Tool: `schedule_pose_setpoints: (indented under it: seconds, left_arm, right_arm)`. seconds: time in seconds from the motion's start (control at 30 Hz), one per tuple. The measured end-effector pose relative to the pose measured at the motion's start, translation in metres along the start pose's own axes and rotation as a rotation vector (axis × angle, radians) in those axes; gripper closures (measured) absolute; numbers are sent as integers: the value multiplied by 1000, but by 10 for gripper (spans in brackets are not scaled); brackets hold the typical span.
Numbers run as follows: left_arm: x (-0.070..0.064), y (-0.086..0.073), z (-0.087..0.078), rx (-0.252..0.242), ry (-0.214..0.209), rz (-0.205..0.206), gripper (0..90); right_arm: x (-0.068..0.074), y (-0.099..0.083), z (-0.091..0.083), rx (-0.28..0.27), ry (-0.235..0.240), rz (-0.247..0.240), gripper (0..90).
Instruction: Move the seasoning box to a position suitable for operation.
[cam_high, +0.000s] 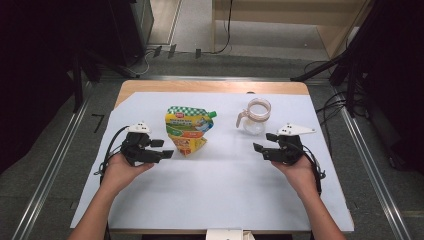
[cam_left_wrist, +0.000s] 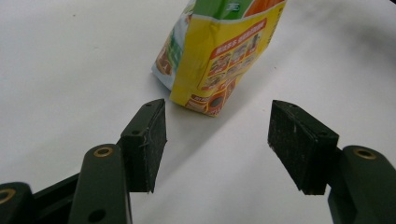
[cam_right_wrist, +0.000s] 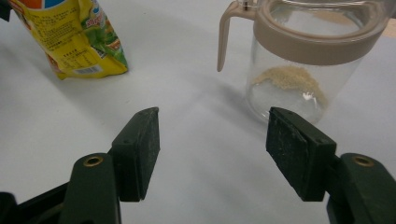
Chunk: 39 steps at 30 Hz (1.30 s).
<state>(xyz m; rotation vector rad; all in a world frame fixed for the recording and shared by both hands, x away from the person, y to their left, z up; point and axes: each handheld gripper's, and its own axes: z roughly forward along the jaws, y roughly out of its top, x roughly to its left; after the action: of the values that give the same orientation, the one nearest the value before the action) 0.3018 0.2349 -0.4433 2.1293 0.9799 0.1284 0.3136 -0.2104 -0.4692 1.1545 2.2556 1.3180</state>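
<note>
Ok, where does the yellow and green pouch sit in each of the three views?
High view: the pouch stands left of centre on the white sheet, just ahead of the left tool.
Left gripper view: top centre, just beyond the open jaws.
Right gripper view: top left corner.
Shared landmark: the white sheet under the pouch; the glass jar links the high and right gripper views.
</note>
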Motion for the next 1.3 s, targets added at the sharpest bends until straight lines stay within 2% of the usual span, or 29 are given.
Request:
schedule_pose_setpoints:
  seconds: [0.17,0.3,0.33,0.37,0.43,0.47,0.57,0.6,0.83,0.9,1.0,1.07,1.1,1.23,1.3]
  left_arm:
    - [-5,0,-1,5,2,19,382]
    - [-8,-1,-2,3,-1,26,381]
    - [-9,-1,-3,2,-1,27,381]
    - [-9,-1,-4,-1,1,28,381]
    - [-11,-2,-6,-17,2,30,381]
    - [-13,-3,-10,-29,-3,38,381]
    - [-17,-4,-12,-28,-7,42,381]
    - [-18,-4,-12,-26,-7,47,381]
    - [-26,-5,-12,-13,-10,54,381]
    - [-28,-5,-11,-9,-15,54,381]
    - [-32,-5,-10,-3,-22,66,381]
    - [-35,-4,-9,-2,-29,76,380]
    - [-38,-5,-8,4,-47,84,377]
    - [-42,-6,-8,14,-51,93,374]
    - [-44,-6,-8,21,-54,93,373]
  right_arm:
    - [-4,1,3,-6,-15,8,346]
    - [-9,2,6,-14,-44,17,328]
    - [-14,4,8,-21,-54,37,310]
    - [-14,4,8,-21,-54,37,310]
    - [-19,5,11,-26,-31,73,237]
    - [-24,4,15,-32,-39,101,212]
    - [-30,5,21,-17,-67,114,164]
    - [-31,7,24,-13,-91,112,163]
    - [-38,12,35,-29,-128,105,134]
    - [-41,13,40,-23,-153,101,133]
    - [-45,15,47,-23,-152,113,131]
    - [-47,17,56,-21,-168,103,131]
    - [-48,17,59,-24,-174,102,131]
    - [-50,18,68,-32,-160,104,130]
    - [-50,19,74,-32,-176,89,126]
